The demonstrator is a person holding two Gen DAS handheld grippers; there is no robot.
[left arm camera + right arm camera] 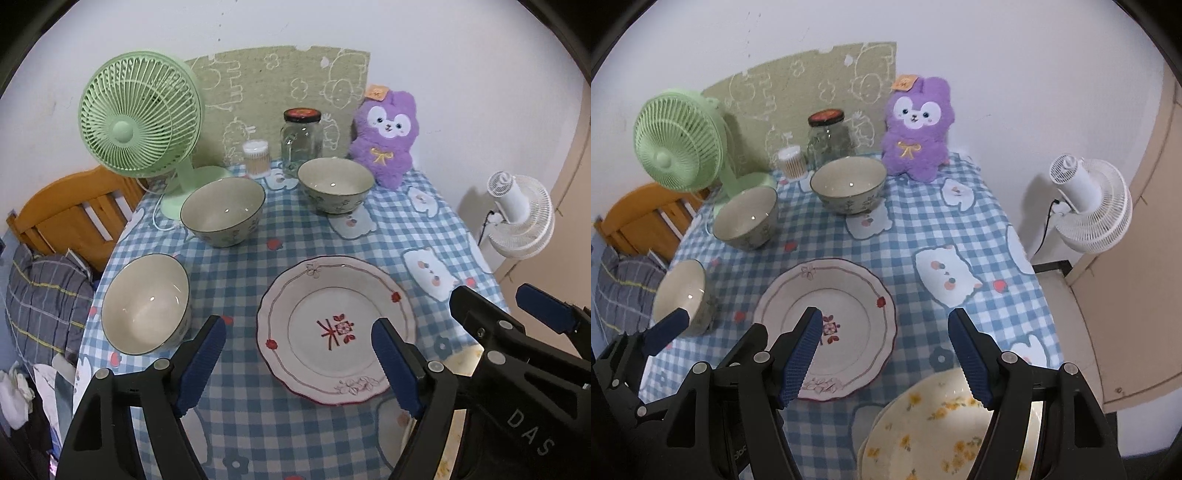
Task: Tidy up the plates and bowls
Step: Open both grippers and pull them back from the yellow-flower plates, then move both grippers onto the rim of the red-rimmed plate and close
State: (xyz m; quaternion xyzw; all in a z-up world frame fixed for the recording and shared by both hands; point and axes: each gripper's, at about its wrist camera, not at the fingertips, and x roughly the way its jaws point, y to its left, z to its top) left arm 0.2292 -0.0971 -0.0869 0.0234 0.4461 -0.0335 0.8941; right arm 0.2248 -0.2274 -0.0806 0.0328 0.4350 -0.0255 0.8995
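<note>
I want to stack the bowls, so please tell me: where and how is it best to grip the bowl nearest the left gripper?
Probably its rim: the nearest bowl stands upright, open and empty. The left gripper could come from above, one finger inside, one outside, on the near wall.

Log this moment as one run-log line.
left tongs: open, empty | right tongs: open, empty | red-flower plate: on tablecloth | yellow-flower plate: near edge | bowls: three, unstacked

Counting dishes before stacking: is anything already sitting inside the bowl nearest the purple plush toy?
No, the bowl beside the purple plush toy shows only its bare pale inside in the left wrist view.
</note>
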